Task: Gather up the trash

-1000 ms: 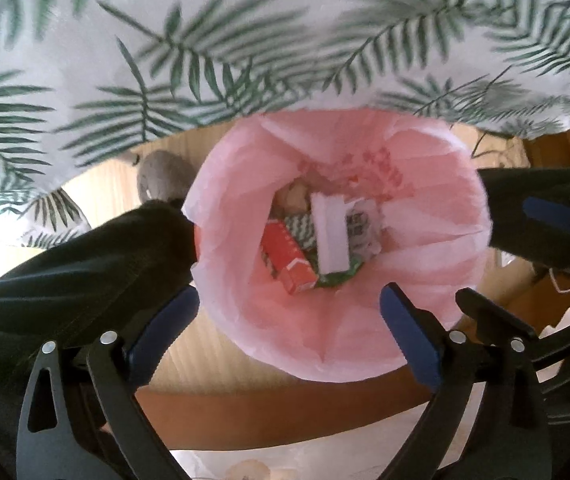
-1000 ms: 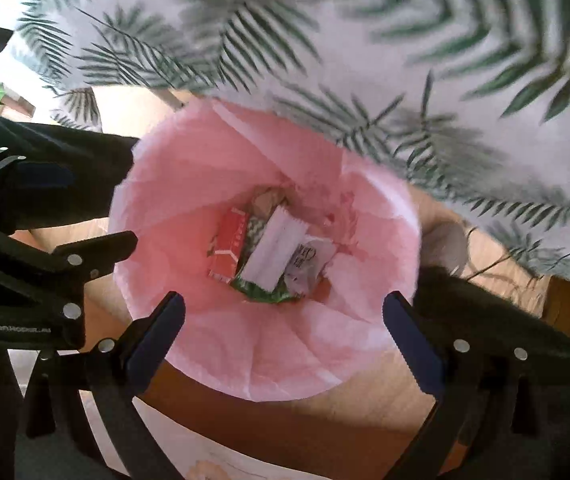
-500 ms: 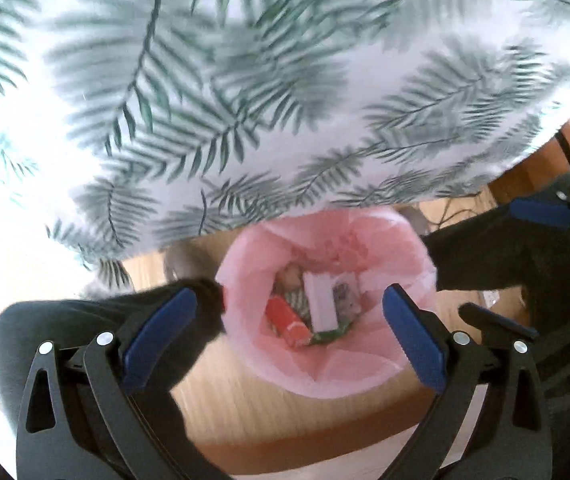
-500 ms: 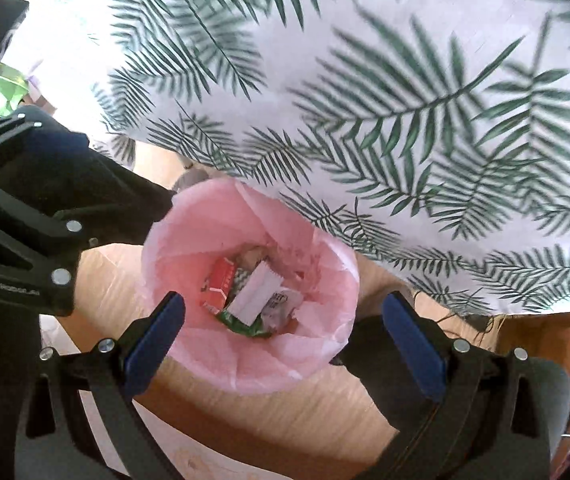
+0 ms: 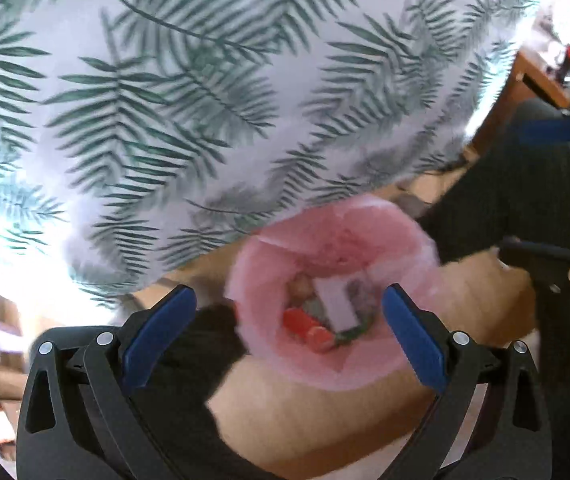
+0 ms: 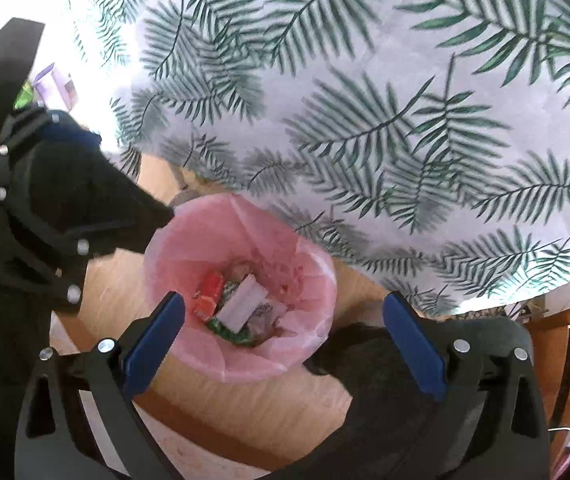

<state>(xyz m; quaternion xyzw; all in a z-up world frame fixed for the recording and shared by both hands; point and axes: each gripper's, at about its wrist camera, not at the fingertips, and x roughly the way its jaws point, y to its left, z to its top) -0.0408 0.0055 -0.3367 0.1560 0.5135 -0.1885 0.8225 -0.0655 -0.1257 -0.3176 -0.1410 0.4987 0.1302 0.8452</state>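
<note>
Hovering over pink-lined bin (image 6: 241, 284), both grippers empty.

Left gripper (image 5: 289, 320) standing wide open, blue fingers (image 5: 159, 326) gripping nothing, touching nothing; right gripper (image 6: 283, 334) likewise spread wide, blue pads (image 6: 153, 344) clear of the bin rim. Sitting on the wooden floor (image 6: 125, 288) just beside the hanging palm-leaf tablecloth (image 6: 365, 100), bin holding the trash: red carton (image 6: 207, 296), white wrapper (image 6: 243, 308), green scraps (image 6: 229, 332) lying together at the bottom. Left view blurring with motion.
</note>
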